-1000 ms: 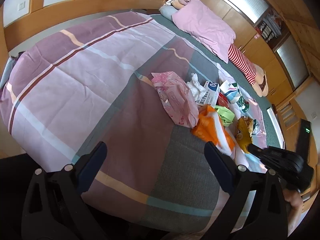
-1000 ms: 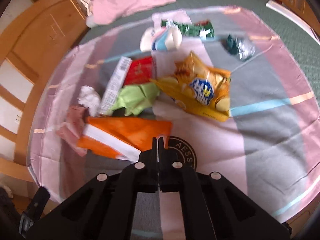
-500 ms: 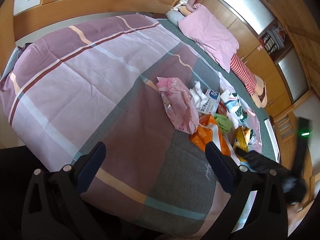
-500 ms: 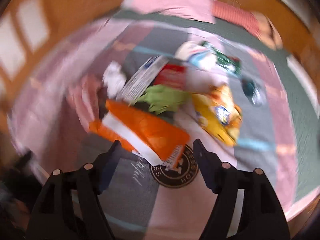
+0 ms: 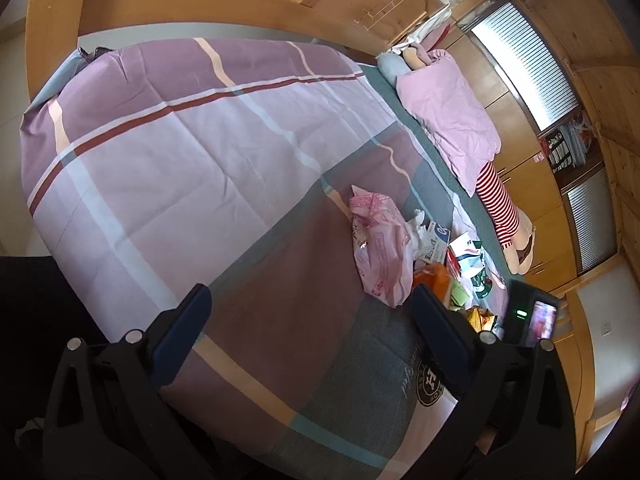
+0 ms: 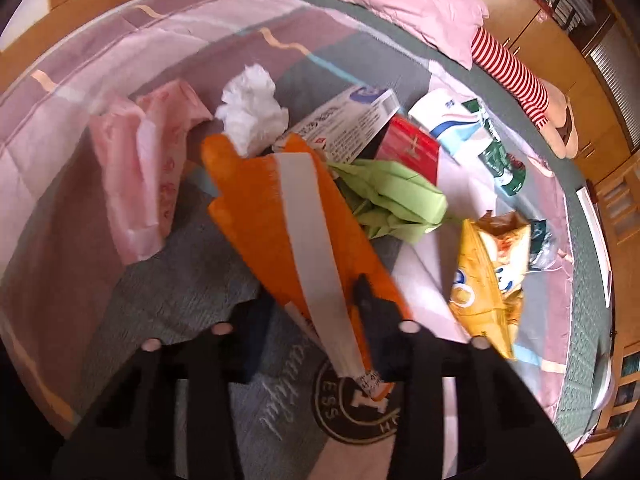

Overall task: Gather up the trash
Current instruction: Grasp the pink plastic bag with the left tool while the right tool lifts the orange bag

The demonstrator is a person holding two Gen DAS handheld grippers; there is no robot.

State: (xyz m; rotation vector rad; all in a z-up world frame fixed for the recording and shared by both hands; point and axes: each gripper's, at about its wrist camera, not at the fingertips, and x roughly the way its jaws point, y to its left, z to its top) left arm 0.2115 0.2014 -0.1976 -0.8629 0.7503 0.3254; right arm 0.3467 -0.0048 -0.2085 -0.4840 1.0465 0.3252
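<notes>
A bed [image 5: 168, 140] with a striped cover carries a pink pillow [image 6: 400, 4] at its far edge and a heap of trash near its right edge. In the heap lie a pink bag [image 6: 140, 172], an orange bag [image 6: 280, 216], a green wrapper [image 6: 396, 200], a yellow chip bag [image 6: 488, 272] and a white tissue [image 6: 252, 108]. The right gripper [image 6: 316, 316] straddles the orange bag's near end, jaws closing, contact unclear. The left gripper [image 5: 308, 312] hovers over bare cover, jaws wide, empty.
</notes>
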